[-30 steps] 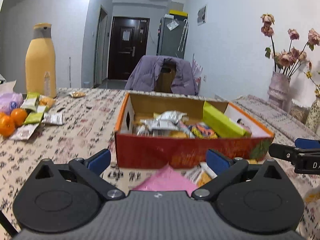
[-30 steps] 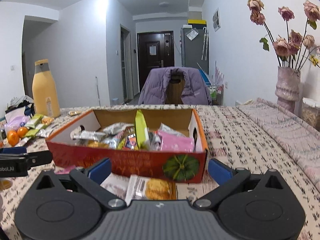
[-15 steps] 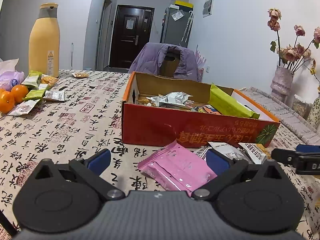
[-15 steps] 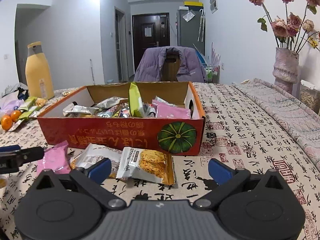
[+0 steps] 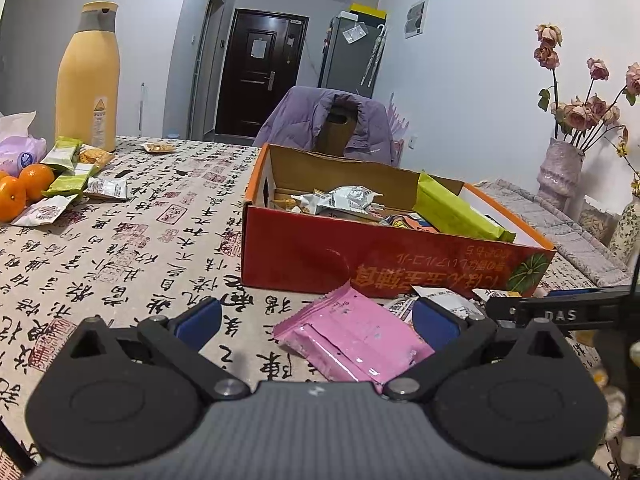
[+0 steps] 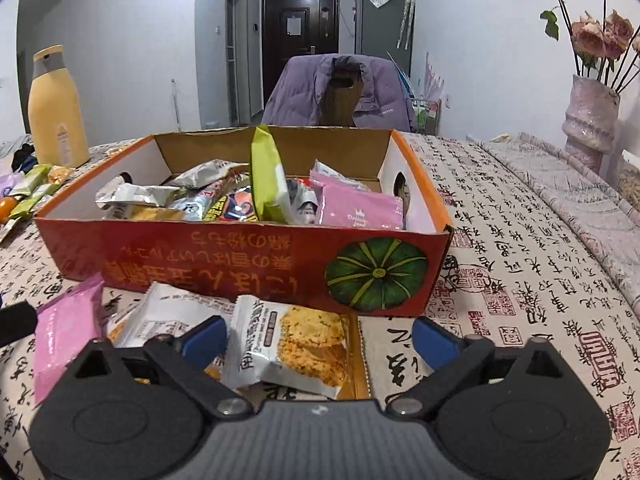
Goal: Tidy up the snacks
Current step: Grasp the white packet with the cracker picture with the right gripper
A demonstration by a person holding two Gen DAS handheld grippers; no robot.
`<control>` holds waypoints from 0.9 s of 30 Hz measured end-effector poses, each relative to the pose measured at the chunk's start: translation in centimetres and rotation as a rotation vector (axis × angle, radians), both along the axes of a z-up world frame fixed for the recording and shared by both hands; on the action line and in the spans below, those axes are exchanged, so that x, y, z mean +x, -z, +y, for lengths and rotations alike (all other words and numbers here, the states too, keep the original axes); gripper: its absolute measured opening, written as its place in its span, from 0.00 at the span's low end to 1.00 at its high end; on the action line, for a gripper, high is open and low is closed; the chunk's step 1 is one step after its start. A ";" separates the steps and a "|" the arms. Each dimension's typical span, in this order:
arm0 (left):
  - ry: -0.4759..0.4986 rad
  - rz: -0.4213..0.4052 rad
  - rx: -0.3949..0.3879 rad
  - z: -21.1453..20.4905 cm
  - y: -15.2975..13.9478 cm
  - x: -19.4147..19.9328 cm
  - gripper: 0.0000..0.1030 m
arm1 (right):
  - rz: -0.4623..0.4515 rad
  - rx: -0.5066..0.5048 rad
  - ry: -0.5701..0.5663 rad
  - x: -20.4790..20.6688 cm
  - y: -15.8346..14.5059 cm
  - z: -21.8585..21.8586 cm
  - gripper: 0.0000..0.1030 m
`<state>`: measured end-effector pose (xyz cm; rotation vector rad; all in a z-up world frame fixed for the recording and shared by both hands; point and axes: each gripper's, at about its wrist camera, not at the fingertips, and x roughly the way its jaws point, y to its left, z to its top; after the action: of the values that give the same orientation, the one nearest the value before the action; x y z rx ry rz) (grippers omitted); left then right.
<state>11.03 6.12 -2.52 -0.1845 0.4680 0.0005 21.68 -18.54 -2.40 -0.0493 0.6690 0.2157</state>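
A red cardboard box [image 5: 360, 256] [image 6: 224, 264] holding several snack packets stands on the table. In front of it lie a pink packet [image 5: 352, 340] [image 6: 64, 328], a white cracker packet [image 6: 292, 344] and another white packet [image 6: 172, 316]. My left gripper [image 5: 316, 320] is open and empty, just above the pink packet. My right gripper [image 6: 320, 336] is open and empty, over the cracker packet. The right gripper's finger shows at the right of the left wrist view [image 5: 560, 314].
More snack packets [image 5: 72, 176], oranges [image 5: 24, 190] and a tall yellow bottle [image 5: 88, 84] sit at the far left. A vase of dried roses [image 6: 588, 120] stands at the right. A chair with a purple jacket [image 6: 340, 92] is behind the table.
Both grippers have pulled back from the box and tilted down, so the loose packets in front of the box now lie between their fingers. Both stay open.
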 end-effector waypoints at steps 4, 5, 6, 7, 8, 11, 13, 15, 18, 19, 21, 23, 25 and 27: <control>0.002 0.003 -0.005 0.0 0.0 0.1 1.00 | 0.025 0.035 -0.003 0.6 0.4 -0.2 0.81; 0.003 0.004 -0.005 0.0 0.1 0.1 1.00 | 0.028 0.046 -0.004 0.7 0.4 -0.4 0.78; 0.003 0.004 -0.006 0.0 0.1 0.1 1.00 | 0.034 0.059 -0.009 0.7 0.5 -0.5 0.76; 0.002 0.005 -0.006 0.0 0.1 0.1 1.00 | 0.040 0.069 -0.012 0.7 0.6 -0.6 0.73; 0.002 0.006 -0.007 0.0 0.1 0.1 1.00 | 0.052 0.073 -0.018 0.7 0.8 -0.6 0.69; 0.000 0.008 -0.010 0.1 0.1 0.2 1.00 | 0.041 0.055 -0.028 0.5 1.0 -0.4 0.65; -0.001 0.009 -0.012 0.1 0.1 0.2 1.00 | 0.039 0.065 -0.033 0.4 0.9 -0.5 0.62; -0.002 0.010 -0.014 0.1 0.1 0.2 1.00 | 0.035 0.068 -0.039 0.3 0.9 -0.5 0.58; -0.004 0.012 -0.017 0.2 0.1 0.2 1.00 | 0.016 0.067 -0.043 -0.2 0.7 -0.5 0.51; -0.004 0.012 -0.018 0.2 0.2 0.2 1.00 | 0.004 0.063 -0.042 -0.5 0.5 -0.5 0.50; -0.004 0.013 -0.020 0.2 0.2 0.2 1.00 | -0.031 0.047 -0.040 -1.2 0.2 -0.6 0.50; -0.004 0.014 -0.020 0.2 0.2 0.2 1.00 | -0.066 0.037 -0.043 -2.2 -0.1 -0.7 0.50; -0.003 0.015 -0.021 0.2 0.2 0.3 1.00 | -0.097 0.024 -0.043 -3.0 -0.5 -0.8 0.50; -0.003 0.015 -0.021 0.2 0.2 0.3 1.00 | -0.132 0.011 -0.043 -4.0 -0.7 -0.9 0.50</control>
<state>11.29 6.32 -2.71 -0.2057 0.4833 -0.0001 17.71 -19.41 -1.67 -0.0666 0.5357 0.2555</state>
